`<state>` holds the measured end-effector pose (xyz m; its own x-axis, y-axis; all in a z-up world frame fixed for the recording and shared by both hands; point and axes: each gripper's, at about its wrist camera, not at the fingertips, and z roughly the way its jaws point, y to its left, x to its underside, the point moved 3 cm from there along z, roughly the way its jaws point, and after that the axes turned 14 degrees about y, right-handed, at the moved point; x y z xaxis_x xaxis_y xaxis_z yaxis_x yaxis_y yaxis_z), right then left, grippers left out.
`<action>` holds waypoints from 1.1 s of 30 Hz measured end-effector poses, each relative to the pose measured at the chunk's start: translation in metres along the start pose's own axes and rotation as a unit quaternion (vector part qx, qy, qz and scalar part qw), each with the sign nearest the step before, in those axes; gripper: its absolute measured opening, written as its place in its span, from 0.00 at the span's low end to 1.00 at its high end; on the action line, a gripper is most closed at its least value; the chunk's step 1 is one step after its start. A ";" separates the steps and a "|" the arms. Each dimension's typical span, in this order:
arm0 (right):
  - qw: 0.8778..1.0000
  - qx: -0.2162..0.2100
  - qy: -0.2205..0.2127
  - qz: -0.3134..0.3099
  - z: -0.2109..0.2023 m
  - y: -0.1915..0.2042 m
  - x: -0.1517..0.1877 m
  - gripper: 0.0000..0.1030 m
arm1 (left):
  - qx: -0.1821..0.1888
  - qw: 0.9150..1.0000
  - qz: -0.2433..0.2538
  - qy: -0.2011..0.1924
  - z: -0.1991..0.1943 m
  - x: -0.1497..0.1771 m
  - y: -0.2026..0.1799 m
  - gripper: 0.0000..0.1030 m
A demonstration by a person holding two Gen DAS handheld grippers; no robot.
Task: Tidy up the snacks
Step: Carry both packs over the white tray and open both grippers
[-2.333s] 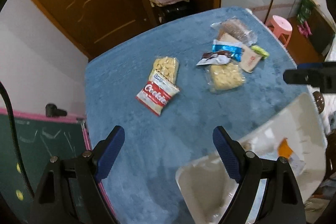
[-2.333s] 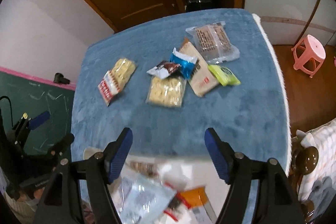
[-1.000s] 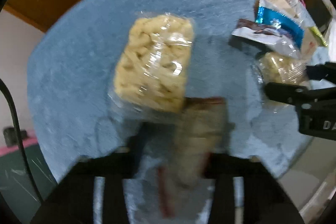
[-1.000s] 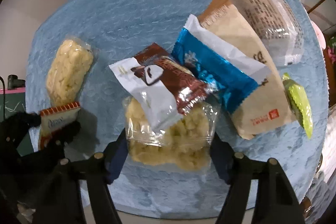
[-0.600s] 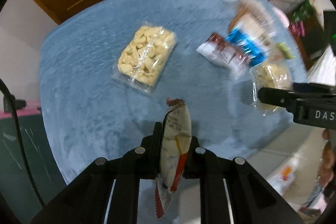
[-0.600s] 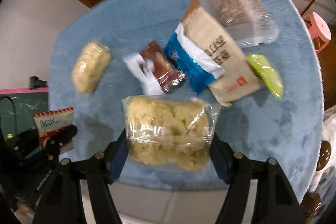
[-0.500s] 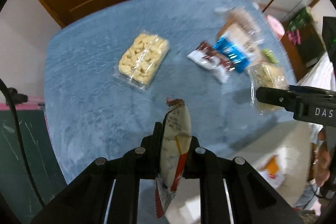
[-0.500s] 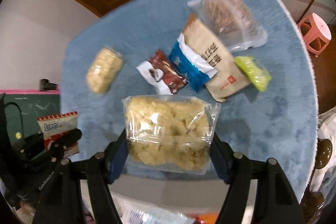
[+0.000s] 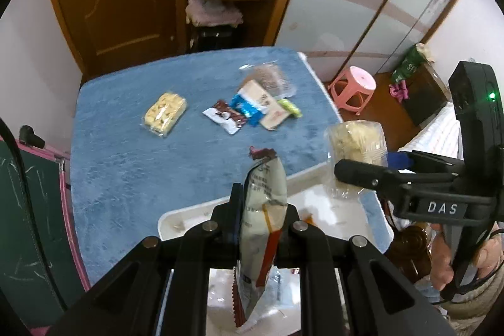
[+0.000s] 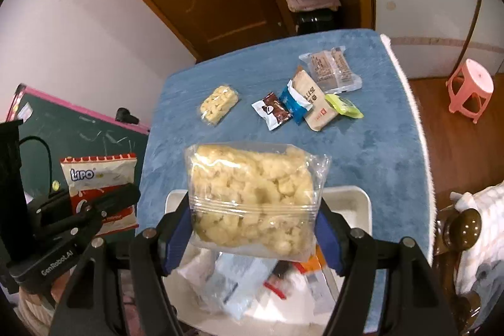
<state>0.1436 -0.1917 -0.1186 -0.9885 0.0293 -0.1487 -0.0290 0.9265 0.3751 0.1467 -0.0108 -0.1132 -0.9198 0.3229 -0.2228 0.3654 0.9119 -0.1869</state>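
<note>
Lifted off table: Lipo packet [image 10: 100, 194] (gripper reads "DAS").

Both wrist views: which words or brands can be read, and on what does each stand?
"LiPO": the red and white snack bag in the left gripper.
"DAS": the right gripper.
"GenRobot.AI": the left gripper's body.
Print on the tan packet and clear wrapped packet: too small to read.

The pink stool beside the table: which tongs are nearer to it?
Right. The right tongs, holding the clear puffed-snack bag, are on the pink stool side; the left tongs, gripping the Lipo packet, are farther.
</note>
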 end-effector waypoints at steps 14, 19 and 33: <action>0.999 0.024 -0.016 -0.027 -0.030 -0.013 0.103 0.69 | -0.006 0.999 -0.012 -0.043 -0.016 0.060 -0.064 0.12; 0.999 0.043 0.006 -0.028 -0.010 -0.017 0.121 0.69 | -0.027 0.999 -0.005 -0.024 0.003 0.063 -0.078 0.12; 0.998 0.033 0.055 0.001 0.016 -0.033 0.127 0.77 | -0.086 0.996 0.022 -0.007 0.029 0.065 -0.094 0.84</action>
<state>0.0217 -0.2127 -0.1646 -0.9990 -0.0064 -0.0452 -0.0202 0.9493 0.3136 0.0566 -0.0831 -0.1380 -0.9014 0.3604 -0.2399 0.3734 0.9276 -0.0096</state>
